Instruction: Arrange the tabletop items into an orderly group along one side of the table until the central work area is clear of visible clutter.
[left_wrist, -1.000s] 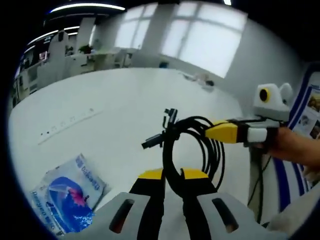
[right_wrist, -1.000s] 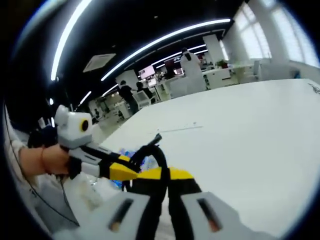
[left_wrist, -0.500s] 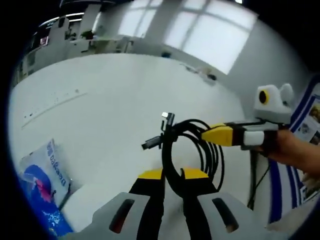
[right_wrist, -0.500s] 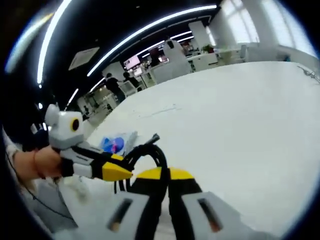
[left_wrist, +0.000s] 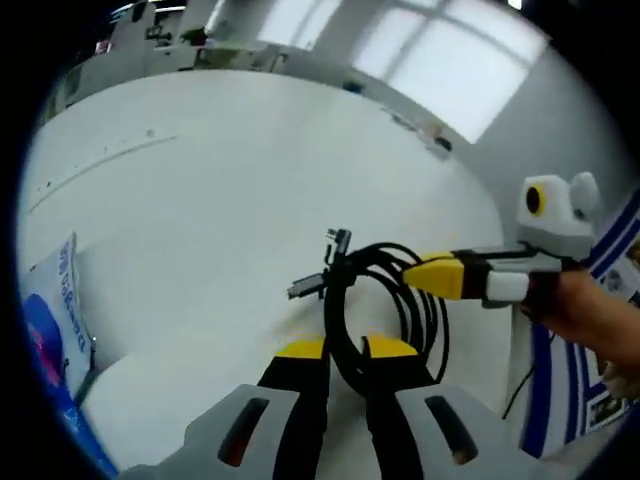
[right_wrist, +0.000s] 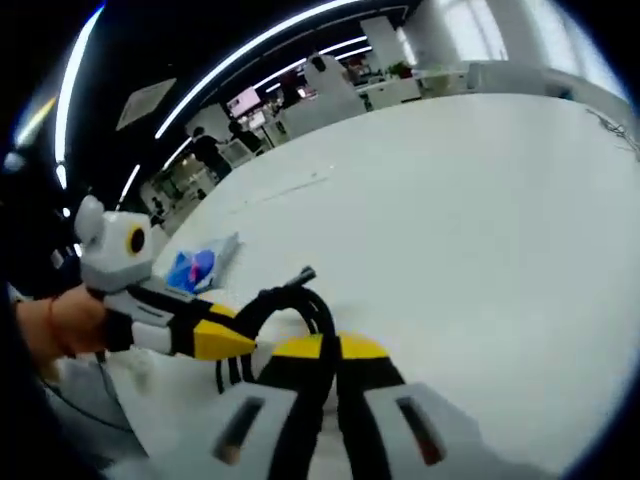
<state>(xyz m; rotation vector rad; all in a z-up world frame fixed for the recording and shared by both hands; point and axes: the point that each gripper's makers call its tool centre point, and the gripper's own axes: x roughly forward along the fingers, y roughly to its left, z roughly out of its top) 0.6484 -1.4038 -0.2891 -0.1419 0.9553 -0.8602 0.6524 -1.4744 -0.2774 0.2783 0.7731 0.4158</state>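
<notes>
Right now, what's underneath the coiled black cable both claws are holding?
Under the coiled black cable, bare white table shows. The left claw and right claw cover parts of it.

Ahead of you the white table lay bare across its wide middle, so either gripper had free passage there. The coiled black cable hung between your two tools and blocked the gap between them: the left gripper was clamped on one side of the loop, the right gripper on the other. The blue packet lay flat near the table's edge on your left side, the one low obstacle there.
</notes>
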